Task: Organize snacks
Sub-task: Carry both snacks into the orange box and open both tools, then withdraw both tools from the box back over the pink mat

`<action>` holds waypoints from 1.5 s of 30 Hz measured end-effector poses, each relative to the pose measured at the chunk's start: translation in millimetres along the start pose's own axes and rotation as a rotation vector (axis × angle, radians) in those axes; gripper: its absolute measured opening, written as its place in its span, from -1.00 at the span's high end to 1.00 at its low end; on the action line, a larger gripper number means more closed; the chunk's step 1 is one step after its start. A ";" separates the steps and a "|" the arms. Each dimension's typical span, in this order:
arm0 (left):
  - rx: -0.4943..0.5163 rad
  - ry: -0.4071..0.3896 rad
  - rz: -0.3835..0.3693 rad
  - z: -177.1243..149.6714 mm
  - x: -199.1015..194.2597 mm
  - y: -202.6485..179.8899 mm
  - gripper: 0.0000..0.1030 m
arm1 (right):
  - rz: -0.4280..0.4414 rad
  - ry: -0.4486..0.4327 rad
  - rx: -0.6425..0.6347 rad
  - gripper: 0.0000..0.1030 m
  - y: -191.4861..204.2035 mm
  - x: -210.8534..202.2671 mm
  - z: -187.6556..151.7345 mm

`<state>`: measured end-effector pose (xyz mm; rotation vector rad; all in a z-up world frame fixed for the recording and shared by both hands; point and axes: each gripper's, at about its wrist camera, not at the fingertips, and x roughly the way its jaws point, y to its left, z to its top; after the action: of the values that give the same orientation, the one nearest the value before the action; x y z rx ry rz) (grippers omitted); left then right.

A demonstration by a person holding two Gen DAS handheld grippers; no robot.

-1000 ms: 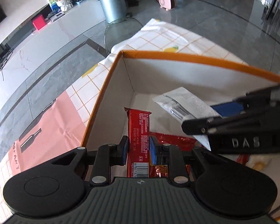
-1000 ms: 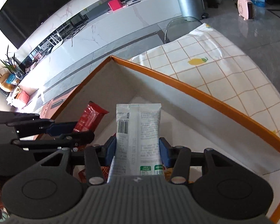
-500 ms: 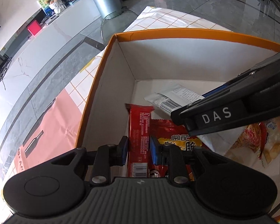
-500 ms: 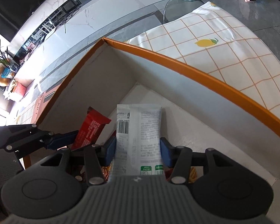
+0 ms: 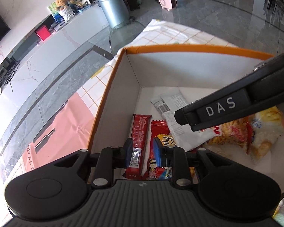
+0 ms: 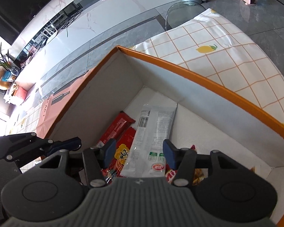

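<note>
Both snacks are being let go inside the box point(image 5: 113, 87). The left hand-held gripper point(image 5: 143, 152) is standing narrowly apart: its jaws have just been opening, and the red bar point(image 5: 140, 132) is lying between them on the box floor, the right pad clear of it and the left pad at most just touching its edge. The right hand-held gripper point(image 6: 140, 152) is standing wider; its jaws have just been opening too, and the white pack point(image 6: 155, 132) is resting loose between them, with a gap on both sides. The white pack is lying beside the red bar and partly over a red pouch point(image 6: 123, 151). A yellow chip bag point(image 5: 242, 134) is sitting further right in the box.

This looks like the release step of a placing. The next move probably calls for lifting both grippers straight up and clear of the box walls without dragging the wrappers, then going for whatever snacks remain outside.

The box is sitting on a surface covered with a checked cloth point(image 6: 227, 43) printed with lemons. Beyond it, the room is showing a grey stone floor, a metal bin point(image 5: 113, 9), a pink heater point(image 5: 167, 0) and a long white cabinet point(image 6: 123, 3) under a dark screen.
</note>
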<state>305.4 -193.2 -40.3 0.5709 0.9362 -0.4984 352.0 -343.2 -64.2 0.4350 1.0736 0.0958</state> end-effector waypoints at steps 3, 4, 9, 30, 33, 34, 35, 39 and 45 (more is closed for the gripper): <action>-0.049 -0.048 0.014 -11.8 -26.2 -0.8 0.27 | -0.014 -0.056 -0.029 -0.04 6.7 -25.7 -16.5; -0.064 -0.068 0.029 -18.2 -36.4 -1.4 0.21 | -0.022 -0.083 -0.040 -0.04 8.2 -34.9 -23.8; -0.138 -0.129 0.053 -54.2 -74.2 -1.1 0.14 | -0.050 -0.177 -0.089 -0.04 21.9 -71.8 -66.6; -0.444 -0.290 0.149 -225.9 -166.3 15.3 -0.03 | -0.069 -0.410 -0.234 -0.04 117.5 -103.8 -258.4; -0.496 -0.271 0.154 -253.3 -165.0 25.9 -0.06 | -0.066 -0.351 -0.259 -0.04 130.2 -84.8 -276.9; -0.512 -0.264 0.157 -263.5 -164.3 30.5 -0.06 | -0.065 -0.331 -0.274 -0.04 135.7 -78.4 -281.5; -0.524 -0.260 0.159 -269.4 -163.1 34.9 -0.06 | -0.065 -0.315 -0.288 -0.04 140.0 -71.6 -284.3; -0.576 -0.269 0.145 -300.7 -162.3 58.4 -0.12 | -0.059 -0.275 -0.349 -0.04 161.7 -50.6 -292.6; -0.627 -0.265 0.130 -321.4 -147.4 87.5 -0.24 | -0.051 -0.245 -0.403 -0.11 184.4 -25.1 -289.5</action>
<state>93.0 102.7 -44.6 -0.0059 0.7413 -0.1384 113.6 -96.1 -87.8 0.0521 0.7981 0.2039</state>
